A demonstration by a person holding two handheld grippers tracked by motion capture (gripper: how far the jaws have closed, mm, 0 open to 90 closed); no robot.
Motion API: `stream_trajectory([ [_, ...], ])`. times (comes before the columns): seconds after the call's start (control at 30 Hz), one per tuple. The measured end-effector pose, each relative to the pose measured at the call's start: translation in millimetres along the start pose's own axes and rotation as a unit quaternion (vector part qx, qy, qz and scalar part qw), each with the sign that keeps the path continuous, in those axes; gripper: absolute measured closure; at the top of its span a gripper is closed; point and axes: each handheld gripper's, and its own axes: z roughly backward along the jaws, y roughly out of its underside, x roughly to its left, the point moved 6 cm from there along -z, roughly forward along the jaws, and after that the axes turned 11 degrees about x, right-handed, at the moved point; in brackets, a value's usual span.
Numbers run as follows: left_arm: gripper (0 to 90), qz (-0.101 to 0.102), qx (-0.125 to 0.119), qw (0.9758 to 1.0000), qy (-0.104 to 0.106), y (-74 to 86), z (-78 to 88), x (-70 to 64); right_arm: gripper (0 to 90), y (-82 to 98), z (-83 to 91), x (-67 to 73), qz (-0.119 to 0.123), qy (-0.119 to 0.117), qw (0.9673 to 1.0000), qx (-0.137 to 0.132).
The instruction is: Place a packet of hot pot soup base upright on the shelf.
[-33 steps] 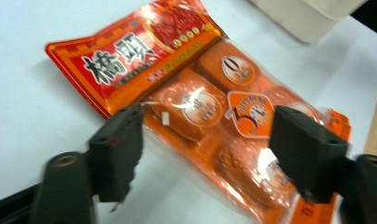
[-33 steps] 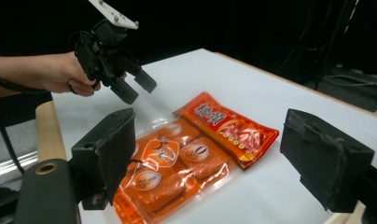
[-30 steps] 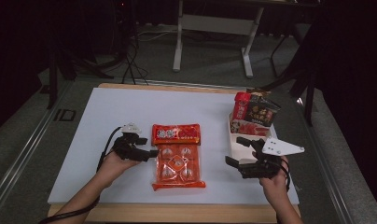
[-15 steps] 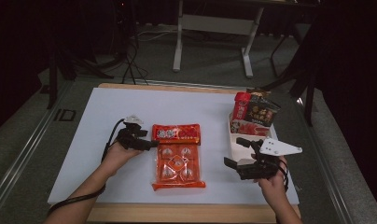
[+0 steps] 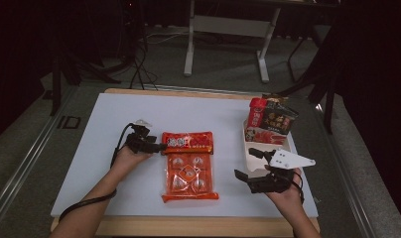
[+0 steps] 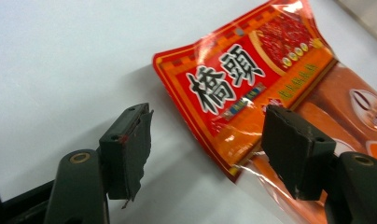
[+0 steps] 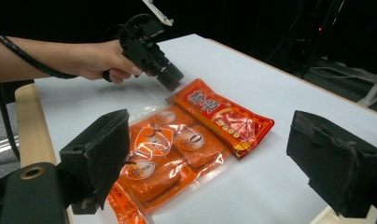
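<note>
An orange-red sealed packet (image 5: 188, 166) with a red printed header and several portions inside lies flat in the middle of the white table. My left gripper (image 5: 156, 147) is at the header's left end, and in the right gripper view this left gripper (image 7: 171, 78) hangs just over that corner. In the left gripper view the packet's header corner (image 6: 224, 116) lies between the jaws of the left gripper (image 6: 210, 156), which have just been closing; the pads are clear of it. My right gripper (image 5: 247, 163) is to the right of the packet, wide open and empty (image 7: 205, 158).
A white tray (image 5: 288, 145) at the right rear holds upright snack packets (image 5: 270, 119), close behind my right gripper. The table's wooden front edge (image 5: 198, 225) runs along the bottom. Metal stand legs (image 5: 191, 44) are on the floor beyond the table.
My left gripper has moved forward and right, from beside the packet's middle to its header's left corner, and sunk a little. The right gripper and packet have stayed put.
</note>
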Motion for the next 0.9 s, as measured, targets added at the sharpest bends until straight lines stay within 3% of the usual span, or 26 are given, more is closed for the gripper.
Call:
stream_trajectory([
  [0.3,48.7,0.001,0.014,0.9998,0.012,-3.7,-14.7,4.7,14.2,1.8,-0.8,1.6,0.000,-0.009,0.9999,0.007],
  [0.53,61.3,-0.003,0.018,0.9988,0.045,-7.2,-22.2,-2.8,14.2,2.7,-2.1,2.3,0.000,-0.014,0.9998,0.011],
  [0.73,65.3,-0.012,0.022,0.9986,0.046,-12.2,-28.3,-9.2,14.2,4.3,-4.2,2.4,-0.001,-0.017,0.9997,0.016],
  [0.9,78.5,-0.014,0.020,0.9985,0.049,-17.0,-32.7,-16.0,14.8,4.4,-4.3,1.9,0.000,-0.018,0.9997,0.016],
])
